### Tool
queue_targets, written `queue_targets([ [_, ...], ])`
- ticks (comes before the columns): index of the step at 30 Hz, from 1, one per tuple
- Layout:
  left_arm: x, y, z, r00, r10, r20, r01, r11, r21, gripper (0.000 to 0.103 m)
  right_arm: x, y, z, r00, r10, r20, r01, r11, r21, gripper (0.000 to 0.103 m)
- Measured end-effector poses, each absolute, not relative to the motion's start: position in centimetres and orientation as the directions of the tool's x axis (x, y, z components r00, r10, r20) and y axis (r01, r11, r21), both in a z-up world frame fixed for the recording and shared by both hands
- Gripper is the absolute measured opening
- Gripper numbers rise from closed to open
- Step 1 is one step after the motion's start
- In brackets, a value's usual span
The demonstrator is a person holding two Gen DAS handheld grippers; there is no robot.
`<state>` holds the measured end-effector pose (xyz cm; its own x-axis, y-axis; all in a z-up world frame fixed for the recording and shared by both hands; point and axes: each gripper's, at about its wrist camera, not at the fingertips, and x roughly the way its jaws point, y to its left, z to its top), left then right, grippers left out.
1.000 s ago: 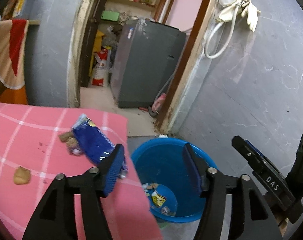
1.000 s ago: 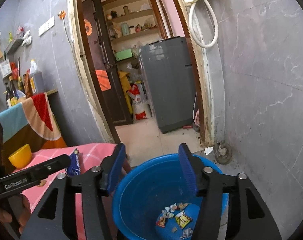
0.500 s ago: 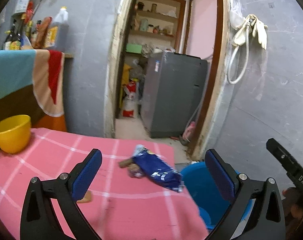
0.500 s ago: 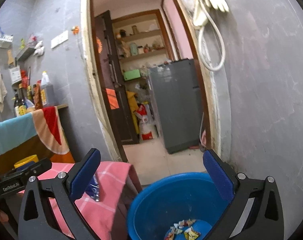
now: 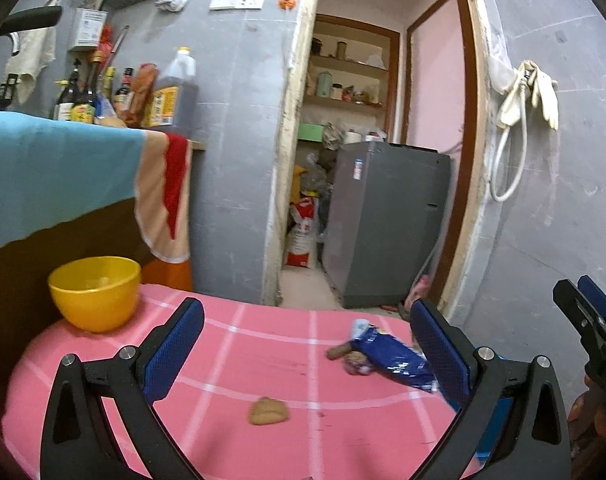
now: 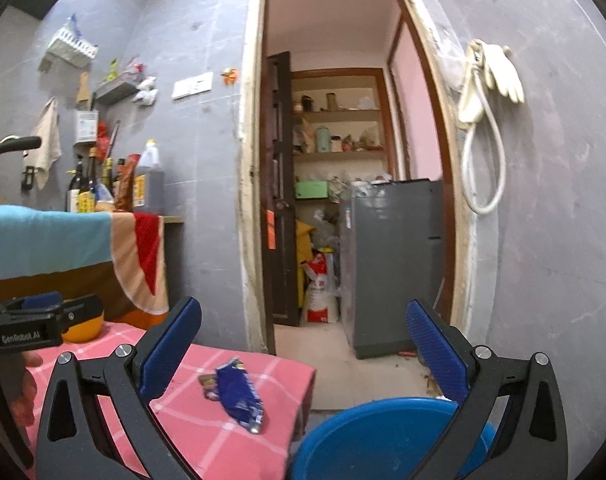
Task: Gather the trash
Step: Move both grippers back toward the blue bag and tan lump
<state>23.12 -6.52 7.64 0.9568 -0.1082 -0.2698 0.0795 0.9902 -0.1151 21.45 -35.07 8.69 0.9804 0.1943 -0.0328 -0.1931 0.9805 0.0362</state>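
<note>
The left gripper (image 5: 307, 344) hangs over the pink checked tablecloth (image 5: 231, 364) with its blue-padded jaws spread wide and nothing between them; the right gripper (image 6: 303, 348) sits above the rim of the round blue plastic tub (image 6: 367, 436), its jaws equally wide and empty. The trash left to collect lies on the cloth: a crumpled dark-blue foil snack wrapper (image 5: 395, 358) near the table's right edge, close to the tub; small brownish scraps (image 5: 345, 354) touching its far-left end; and a tan crumb-like lump (image 5: 268, 411) lying apart from it, nearer the left gripper.

The step in hand appears to be the reach for the next piece, most likely the wrapper; to do it well, the left gripper should come down with its pads straddling the wrapper's narrow width, not its length, and close low enough to catch the foil rather than skate over it; a pinch near the middle would keep the limp ends from trailing onto the scraps.

In the left wrist view the wrapper's long axis runs diagonally, from far-left to near-right, its near end pointing toward the table edge and the tub; it lies flat, slightly rumpled. The yellow plastic bowl (image 5: 95, 292) stands well apart at the far-left corner, out of the way.
</note>
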Motion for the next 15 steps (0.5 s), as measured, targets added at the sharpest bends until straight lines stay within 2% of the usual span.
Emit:
queue_targets([
  [10, 21.9, -1.8, 7.3, 0.972, -0.017, -0.234, -0.017, 0.99, -0.14, 0.101, 20.9, -30.9, 8.6, 0.966, 0.257, 0.008, -0.257, 0.965, -0.045, 0.103],
  [15, 21.6, -0.5, 6.8, 0.97, 0.001, -0.241, -0.034, 0.99, -0.135, 0.101, 21.3, -28.6, 8.0, 0.959, 0.283, -0.02, -0.284, 0.953, -0.109, 0.103],
])
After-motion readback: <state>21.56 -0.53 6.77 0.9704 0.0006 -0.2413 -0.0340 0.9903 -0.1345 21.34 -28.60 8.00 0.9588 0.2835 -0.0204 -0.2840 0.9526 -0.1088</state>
